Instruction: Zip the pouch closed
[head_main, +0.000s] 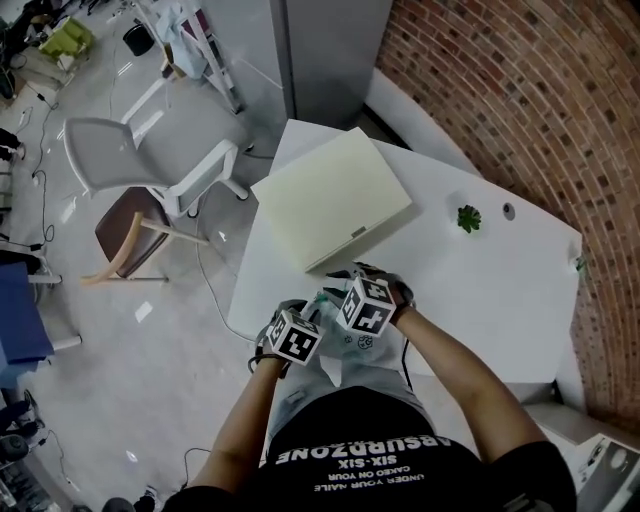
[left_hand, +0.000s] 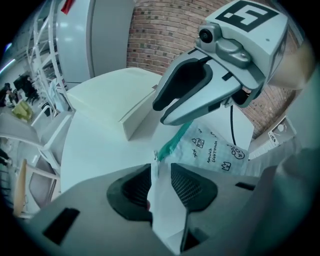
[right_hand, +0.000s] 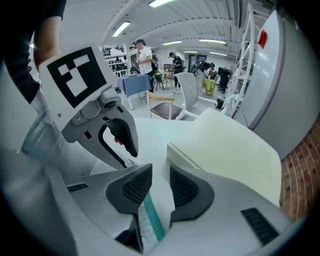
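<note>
While pinching one end of the white printed pouch (left_hand: 215, 152) with the left gripper (left_hand: 161, 175), fingers clamped on the fabric, poises the right gripper (right_hand: 161, 182) over the teal zipper (right_hand: 151, 220). Right fingers apart, with the strip between them and not yet pressed. Holds the pouch at the near edge of the white bench (head_main: 500, 270), just on the near side of the cream box (head_main: 330, 200).

Likely step in hand: taking hold of the zipper pull. To do it well, close the right fingers on the pull itself, not on teeth or cloth. Hold the left end taut and steady, then draw straight along the zipper line, away from the left gripper, without twisting. Cannot place the pull for certain in either gripper view.

Counted: one pouch, one zipper, two grippers, one cream box, one small green thing (head_main: 468, 218) far right on the bench. On the floor at left, two chairs: one grey chair (head_main: 130, 155), one brown chair (head_main: 130, 235).
</note>
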